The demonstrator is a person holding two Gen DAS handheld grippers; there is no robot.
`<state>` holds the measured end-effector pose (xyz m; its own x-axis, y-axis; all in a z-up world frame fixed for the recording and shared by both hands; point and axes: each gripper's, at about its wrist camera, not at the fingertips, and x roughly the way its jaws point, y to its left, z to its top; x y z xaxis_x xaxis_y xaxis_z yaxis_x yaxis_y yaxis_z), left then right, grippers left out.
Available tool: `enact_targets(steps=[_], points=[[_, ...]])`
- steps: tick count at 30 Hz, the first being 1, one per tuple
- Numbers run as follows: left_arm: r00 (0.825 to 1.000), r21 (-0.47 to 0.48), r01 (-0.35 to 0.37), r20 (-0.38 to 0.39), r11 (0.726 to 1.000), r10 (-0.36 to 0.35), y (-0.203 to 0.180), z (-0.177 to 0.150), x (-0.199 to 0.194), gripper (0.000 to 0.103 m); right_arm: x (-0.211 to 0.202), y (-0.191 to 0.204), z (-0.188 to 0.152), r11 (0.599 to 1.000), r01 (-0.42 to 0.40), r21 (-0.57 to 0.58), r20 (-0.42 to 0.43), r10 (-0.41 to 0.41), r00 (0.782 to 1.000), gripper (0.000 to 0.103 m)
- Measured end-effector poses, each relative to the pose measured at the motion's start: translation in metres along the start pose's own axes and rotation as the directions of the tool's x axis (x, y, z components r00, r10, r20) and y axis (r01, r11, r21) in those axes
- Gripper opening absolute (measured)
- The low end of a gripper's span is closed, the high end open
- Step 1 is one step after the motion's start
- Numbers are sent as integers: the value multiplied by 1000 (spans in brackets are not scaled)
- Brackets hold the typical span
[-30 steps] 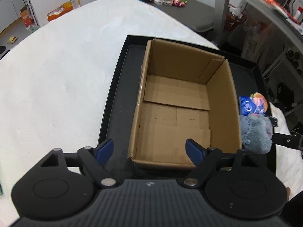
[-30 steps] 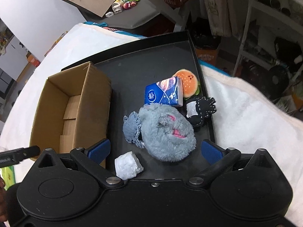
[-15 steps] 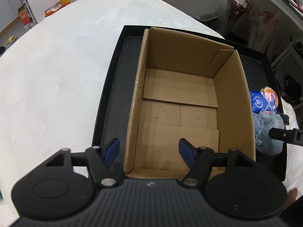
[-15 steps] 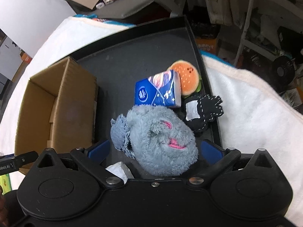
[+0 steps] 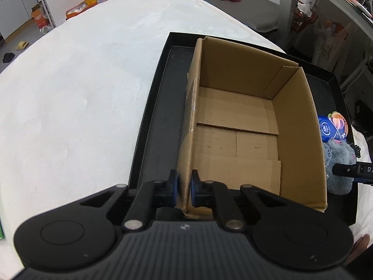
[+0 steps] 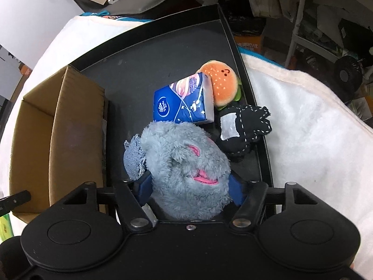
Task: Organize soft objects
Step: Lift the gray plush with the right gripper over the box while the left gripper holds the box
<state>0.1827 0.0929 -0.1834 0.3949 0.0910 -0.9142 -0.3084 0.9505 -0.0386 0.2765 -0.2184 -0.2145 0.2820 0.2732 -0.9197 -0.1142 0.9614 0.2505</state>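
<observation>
Your left tongs [image 5: 184, 186] are pinched on the near left wall of the cardboard box [image 5: 296, 126], steadying it where it stands at the left of the black tray [image 6: 163, 53] on the white-covered worktop [image 5: 77, 88]; the box interior shows only bare cardboard. Your right tongs [image 6: 190, 187] are closed about the grey plush toy [image 6: 184, 163], their blue pads pressed into its fur on either side, with the toy low in the near middle of the tray, just right of the box. The step in hand appears to be the first pick. Beyond the plush lie a blue tissue pack [image 6: 184, 100], a burger plush [image 6: 221, 84] and a black stitched plush [image 6: 247, 128], all crowded together. The next move calls for lifting the plush free of its neighbours, carrying it left over the box wall, and releasing it inside while you hold the box firm.
</observation>
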Motion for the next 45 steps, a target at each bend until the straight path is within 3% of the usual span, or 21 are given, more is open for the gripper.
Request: enact_targets(steps=[10, 21, 28, 38, 45], points=[[1000, -18, 17, 6, 1000, -17, 10, -8, -4, 10, -26, 9, -4, 998, 52, -23, 65, -50, 997, 59], [999, -22, 38, 31, 999, -38, 14, -13, -9, 10, -51, 24, -7, 997, 52, -55, 105, -46, 993, 60], [1000, -4, 21, 21, 1000, -21, 16, -12, -11, 10, -66, 53, -5, 992, 47, -118, 120, -33, 992, 60], [997, -50, 70, 15, 996, -70, 27, -16, -7, 10, -80, 97, 1, 979, 38, -202, 143, -9, 990, 60], [995, -57, 92, 51, 994, -89, 30, -20, -11, 11, -88, 130, 0, 963, 40, -267, 155, 2, 988, 60]])
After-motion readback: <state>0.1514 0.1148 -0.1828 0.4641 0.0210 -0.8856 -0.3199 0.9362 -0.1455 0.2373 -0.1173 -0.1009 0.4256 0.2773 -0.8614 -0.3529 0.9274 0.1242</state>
